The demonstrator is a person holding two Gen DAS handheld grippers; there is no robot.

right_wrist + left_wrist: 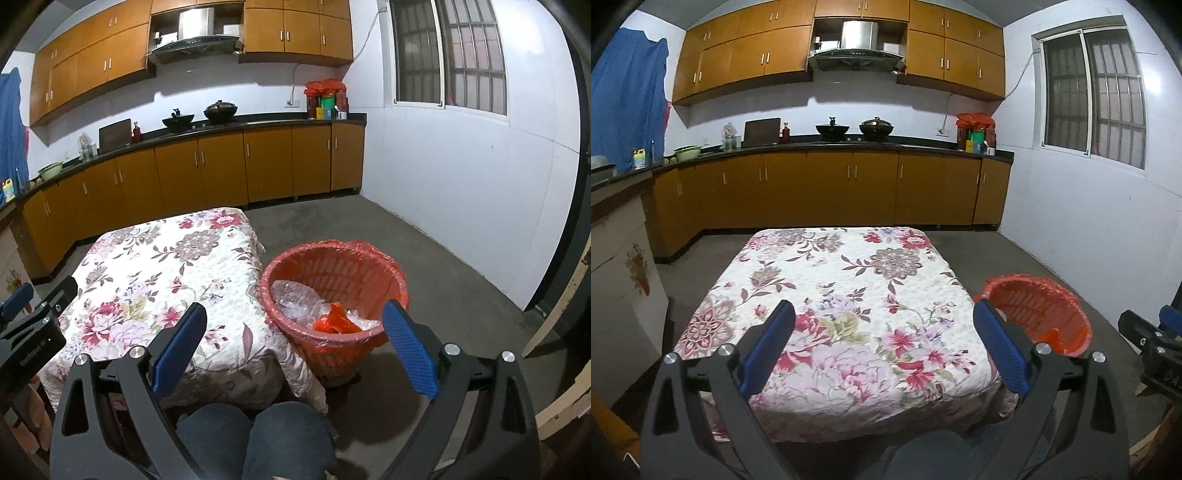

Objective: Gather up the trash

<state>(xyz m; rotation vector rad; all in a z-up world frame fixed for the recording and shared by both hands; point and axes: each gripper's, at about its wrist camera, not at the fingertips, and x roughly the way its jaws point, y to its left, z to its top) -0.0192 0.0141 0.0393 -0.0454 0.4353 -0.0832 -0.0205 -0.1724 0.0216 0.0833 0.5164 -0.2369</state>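
The table's near edge [221, 391] hides behind knees [255, 439]; basket's base [338, 376] sits shadowed.

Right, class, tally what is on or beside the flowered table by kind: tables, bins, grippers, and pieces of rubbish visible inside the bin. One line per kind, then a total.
Tables: 1, the flowered table
Bins: 1, the red bin
Grippers: 2, the left gripper and the right gripper, both open and empty
Rubbish in bin: 2, clear plastic wrap and an orange scrap
Total: 6
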